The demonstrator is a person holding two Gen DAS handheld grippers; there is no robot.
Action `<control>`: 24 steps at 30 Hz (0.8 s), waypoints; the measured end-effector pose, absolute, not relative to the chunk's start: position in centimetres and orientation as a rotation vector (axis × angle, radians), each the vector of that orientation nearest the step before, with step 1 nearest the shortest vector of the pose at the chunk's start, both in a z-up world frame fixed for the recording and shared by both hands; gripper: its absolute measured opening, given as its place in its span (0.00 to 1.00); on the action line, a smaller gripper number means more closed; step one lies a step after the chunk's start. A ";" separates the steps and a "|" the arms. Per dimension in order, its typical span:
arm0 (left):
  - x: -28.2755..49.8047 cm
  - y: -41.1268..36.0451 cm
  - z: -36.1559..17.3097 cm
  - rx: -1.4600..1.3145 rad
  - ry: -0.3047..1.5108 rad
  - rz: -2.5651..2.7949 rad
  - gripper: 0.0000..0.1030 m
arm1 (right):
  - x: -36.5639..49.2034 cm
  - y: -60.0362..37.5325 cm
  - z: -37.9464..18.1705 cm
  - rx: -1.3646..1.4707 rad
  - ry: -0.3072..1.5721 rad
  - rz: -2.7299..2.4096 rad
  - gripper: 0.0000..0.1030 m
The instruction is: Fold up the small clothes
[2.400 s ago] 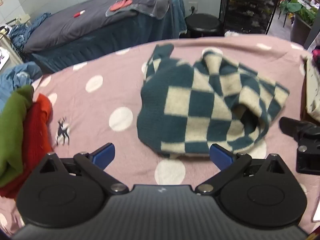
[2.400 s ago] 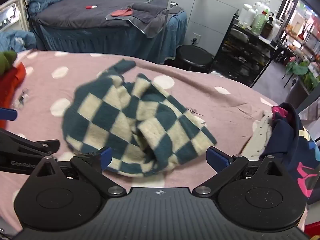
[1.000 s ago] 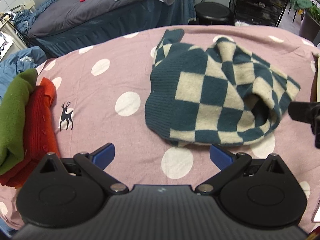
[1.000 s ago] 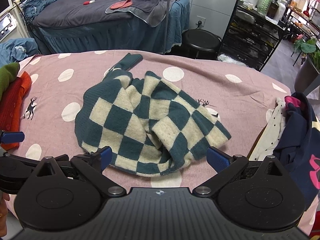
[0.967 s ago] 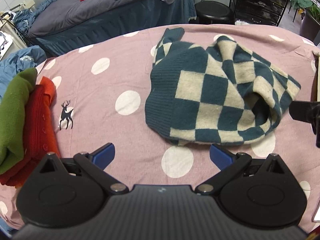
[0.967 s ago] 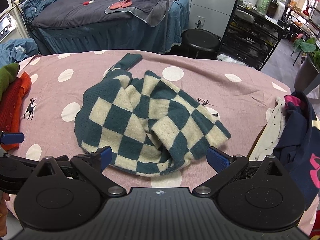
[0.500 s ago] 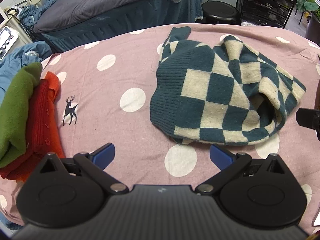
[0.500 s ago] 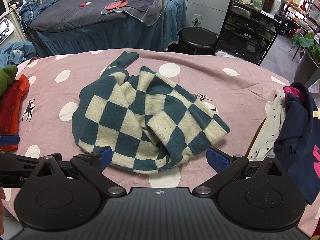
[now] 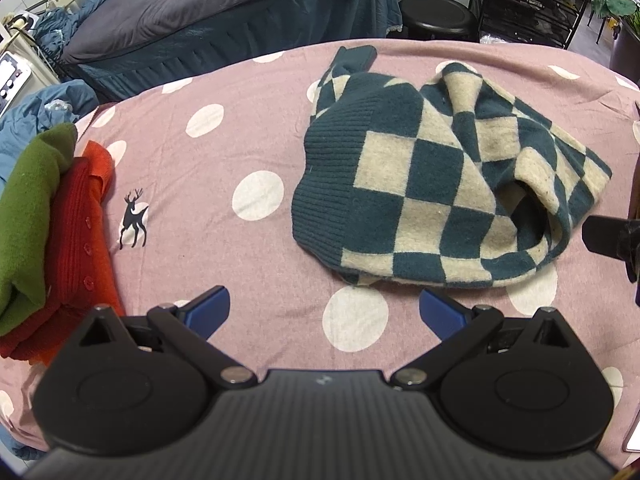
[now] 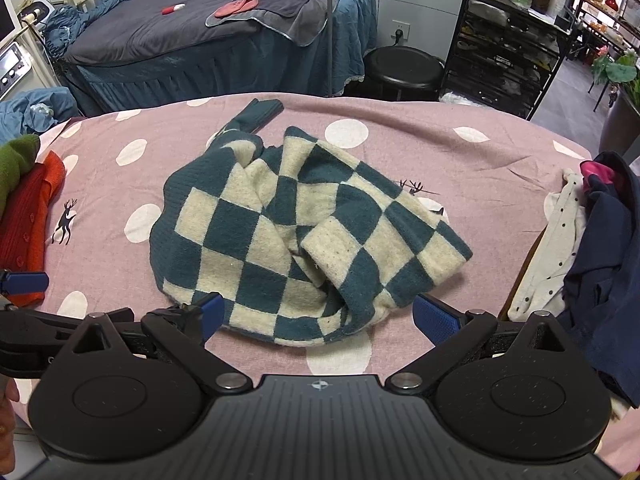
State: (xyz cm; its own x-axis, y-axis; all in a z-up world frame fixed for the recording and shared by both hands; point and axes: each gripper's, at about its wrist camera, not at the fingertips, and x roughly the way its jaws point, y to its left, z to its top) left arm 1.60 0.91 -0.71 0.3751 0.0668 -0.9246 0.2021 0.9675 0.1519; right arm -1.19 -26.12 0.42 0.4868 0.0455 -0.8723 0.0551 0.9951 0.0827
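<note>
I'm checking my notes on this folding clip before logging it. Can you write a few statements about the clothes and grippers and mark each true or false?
1. The checkered sweater lies crumpled on the polka-dot cloth. True.
2. The left gripper is shut on the sweater. False: it is open and holds nothing.
3. The right gripper is open. True.
4. The green garment lies under the red garment. False: it lies on top.

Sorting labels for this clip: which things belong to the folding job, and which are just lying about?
Job: checkered sweater, crumpled; folded red and green pile; unfolded clothes heap; both open grippers, left, right.

Lying about: massage bed, black stool, shelf rack.
</note>
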 end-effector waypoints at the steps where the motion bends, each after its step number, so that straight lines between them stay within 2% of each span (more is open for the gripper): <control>1: 1.6 0.9 -0.8 0.259 1.191 -0.087 1.00 | -1.2 -26.1 0.4 0.103 1.064 -0.003 1.00; 18: 2.2 1.5 -3.5 0.168 1.207 -0.134 1.00 | -1.5 -26.5 -0.8 0.176 1.046 0.085 1.00; 24: 3.7 3.9 -5.4 0.125 1.154 -0.168 0.99 | -1.7 -26.1 -3.2 0.123 1.077 0.131 1.00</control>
